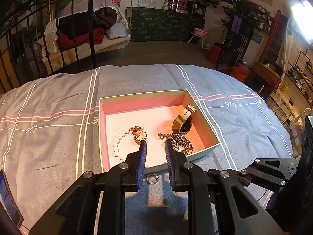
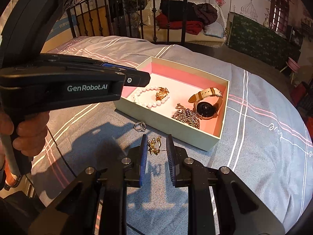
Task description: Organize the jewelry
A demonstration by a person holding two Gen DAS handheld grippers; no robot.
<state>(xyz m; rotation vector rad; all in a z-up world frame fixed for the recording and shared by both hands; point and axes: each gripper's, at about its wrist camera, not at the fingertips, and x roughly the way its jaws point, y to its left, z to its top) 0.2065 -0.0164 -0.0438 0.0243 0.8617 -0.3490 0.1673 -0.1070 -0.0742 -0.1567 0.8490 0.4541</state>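
A small gap is kept by the left hand-held gripper (image 1: 155, 144) and the right hand-held gripper (image 2: 156, 139). Nothing is held. A ring (image 2: 140, 126) is seen on the bed (image 2: 254, 146).

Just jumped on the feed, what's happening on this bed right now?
A person with a gripper in each hand is sorting jewelry into a shallow pink-lined cardboard box on a grey striped bedspread. Inside are a white pearl bracelet, a dark metal chain and a round-faced watch with a cream strap. A silver ring and a small gold chain piece lie outside. The left gripper and right gripper hold nothing.
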